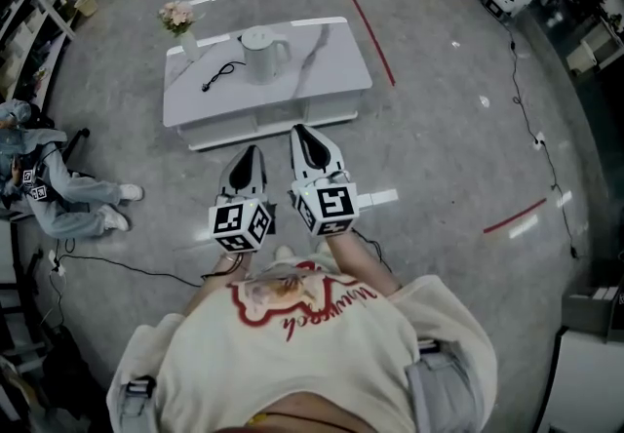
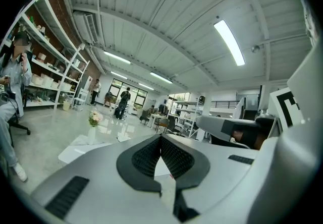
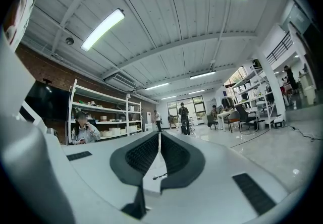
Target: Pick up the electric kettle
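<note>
On the low white table, ahead of the person: electric kettle, white, upright, handle to the right. Black cord lies near it on the left, and a vase of flowers stands at the far-left corner.

Left gripper, right gripper: side by side, level, well short of the table. Tongs of both are pressed together, nothing between.

Step in hand: approach, judged; kettle untouched.

Next move calls for reaching the table, spreading one pair of tongs and lining it up with the handle.

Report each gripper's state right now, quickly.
The left grey gripper: closed, holding nothing.
The right grey gripper: closed, holding nothing.
</note>
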Demonstrator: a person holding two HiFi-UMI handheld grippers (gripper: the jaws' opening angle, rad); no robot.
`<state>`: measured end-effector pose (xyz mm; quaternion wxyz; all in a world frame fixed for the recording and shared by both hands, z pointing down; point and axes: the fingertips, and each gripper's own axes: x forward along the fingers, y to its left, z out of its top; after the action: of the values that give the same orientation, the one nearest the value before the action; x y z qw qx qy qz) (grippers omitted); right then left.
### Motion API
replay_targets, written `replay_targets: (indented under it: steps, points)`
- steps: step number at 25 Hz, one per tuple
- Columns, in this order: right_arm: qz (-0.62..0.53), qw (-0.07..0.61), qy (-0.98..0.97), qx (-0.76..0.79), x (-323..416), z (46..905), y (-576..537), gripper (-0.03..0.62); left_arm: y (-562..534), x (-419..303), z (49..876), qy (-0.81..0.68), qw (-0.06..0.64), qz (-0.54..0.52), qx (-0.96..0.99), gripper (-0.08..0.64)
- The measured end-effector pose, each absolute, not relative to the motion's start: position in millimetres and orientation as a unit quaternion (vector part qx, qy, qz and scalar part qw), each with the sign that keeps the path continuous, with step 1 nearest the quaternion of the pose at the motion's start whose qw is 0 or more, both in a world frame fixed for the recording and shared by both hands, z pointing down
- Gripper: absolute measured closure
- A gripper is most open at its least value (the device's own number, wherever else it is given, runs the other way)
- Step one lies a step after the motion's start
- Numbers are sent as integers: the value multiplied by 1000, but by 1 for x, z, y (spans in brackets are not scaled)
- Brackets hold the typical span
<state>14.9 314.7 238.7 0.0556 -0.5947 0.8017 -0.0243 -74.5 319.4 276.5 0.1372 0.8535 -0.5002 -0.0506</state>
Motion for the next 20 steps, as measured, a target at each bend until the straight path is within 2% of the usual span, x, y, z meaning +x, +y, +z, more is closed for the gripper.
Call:
replay_targets:
  steps: [6, 20]
  points:
    - [-22, 41, 811, -583, -14, 248, 313, 568, 308, -89, 282, -494, 151, -53, 854, 561]
    - [-29, 52, 815, -577, -18, 265, 239, 568, 238, -94, 301, -500, 143, -44, 853, 561]
